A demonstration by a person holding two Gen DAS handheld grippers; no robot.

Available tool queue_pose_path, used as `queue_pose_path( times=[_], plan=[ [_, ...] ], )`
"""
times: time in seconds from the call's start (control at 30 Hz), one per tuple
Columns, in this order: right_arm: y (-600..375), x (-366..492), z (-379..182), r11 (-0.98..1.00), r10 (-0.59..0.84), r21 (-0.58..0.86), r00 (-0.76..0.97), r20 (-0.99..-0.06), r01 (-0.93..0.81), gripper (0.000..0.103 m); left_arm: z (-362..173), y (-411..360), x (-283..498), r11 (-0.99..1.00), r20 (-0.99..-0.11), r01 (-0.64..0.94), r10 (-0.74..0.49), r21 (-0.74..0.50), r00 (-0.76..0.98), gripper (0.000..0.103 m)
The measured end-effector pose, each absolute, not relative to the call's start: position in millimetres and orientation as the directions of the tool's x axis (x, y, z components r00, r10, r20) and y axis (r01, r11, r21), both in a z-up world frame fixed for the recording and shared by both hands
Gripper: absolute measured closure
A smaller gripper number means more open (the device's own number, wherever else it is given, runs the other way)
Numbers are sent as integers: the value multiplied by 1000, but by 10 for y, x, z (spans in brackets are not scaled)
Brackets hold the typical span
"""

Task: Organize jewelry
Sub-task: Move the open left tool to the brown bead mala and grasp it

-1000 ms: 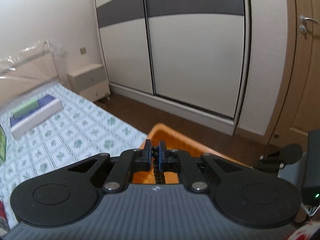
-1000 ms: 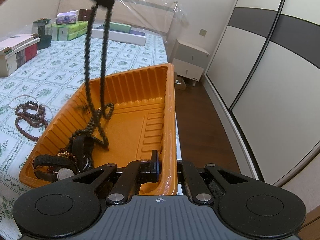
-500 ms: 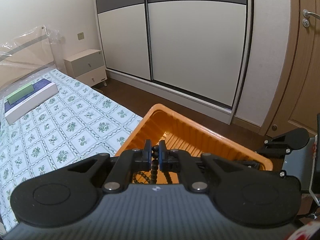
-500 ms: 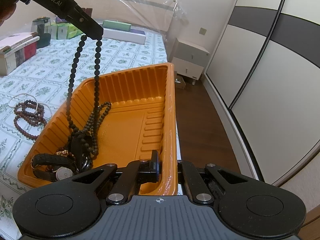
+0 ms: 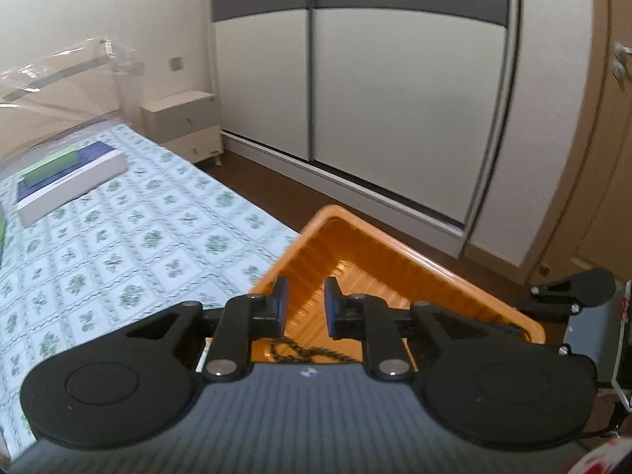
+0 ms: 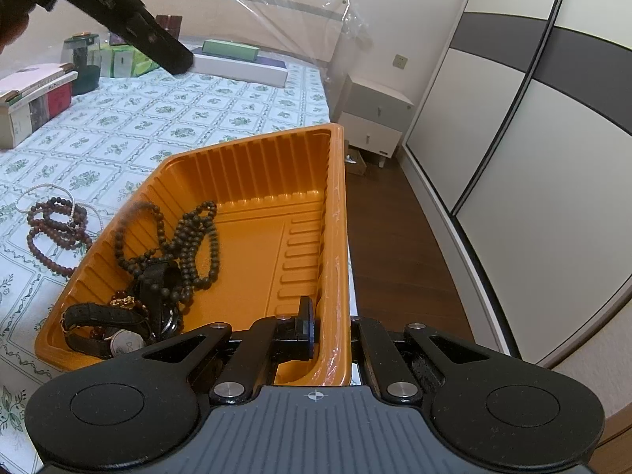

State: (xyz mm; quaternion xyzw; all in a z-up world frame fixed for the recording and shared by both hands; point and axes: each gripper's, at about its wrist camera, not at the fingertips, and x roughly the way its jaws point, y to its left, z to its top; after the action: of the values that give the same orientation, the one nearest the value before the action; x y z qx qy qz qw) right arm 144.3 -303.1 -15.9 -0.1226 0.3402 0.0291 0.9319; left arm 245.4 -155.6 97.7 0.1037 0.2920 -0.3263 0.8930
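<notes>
The orange tray [image 6: 252, 181] sits at the bed's right edge, light and flexible, its near right rim pinched between the right tongs [image 6: 330, 330]. The limp, light dark bead necklace [image 6: 185, 237] lies in its left half over a watch [image 6: 114, 335]; red-brown beads [image 6: 51, 229] on the bed [image 6: 158, 110] would lift best by one strand. The left tongs [image 5: 304, 308] hover above the tray, parted and empty.
</notes>
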Motion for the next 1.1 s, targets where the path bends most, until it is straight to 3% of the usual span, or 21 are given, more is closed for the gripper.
queue_pose_path(
  times=[0.3, 0.63, 1.1],
  plan=[
    [-3031, 1447, -162, 968, -30, -210, 766, -642, -138, 99, 953, -693, 2350, 877, -561, 479, -412, -32, 718, 79],
    [-3051, 1453, -176, 970, -36, -207, 764, -644, -130, 99, 514, 173, 1951, 972, -590, 231, -203, -28, 782, 77],
    [-3022, 1417, -185, 970, -40, -208, 758, -651, -127, 99, -201, 259, 1610, 983, -664, 152, -183, -105, 725, 75]
  ],
)
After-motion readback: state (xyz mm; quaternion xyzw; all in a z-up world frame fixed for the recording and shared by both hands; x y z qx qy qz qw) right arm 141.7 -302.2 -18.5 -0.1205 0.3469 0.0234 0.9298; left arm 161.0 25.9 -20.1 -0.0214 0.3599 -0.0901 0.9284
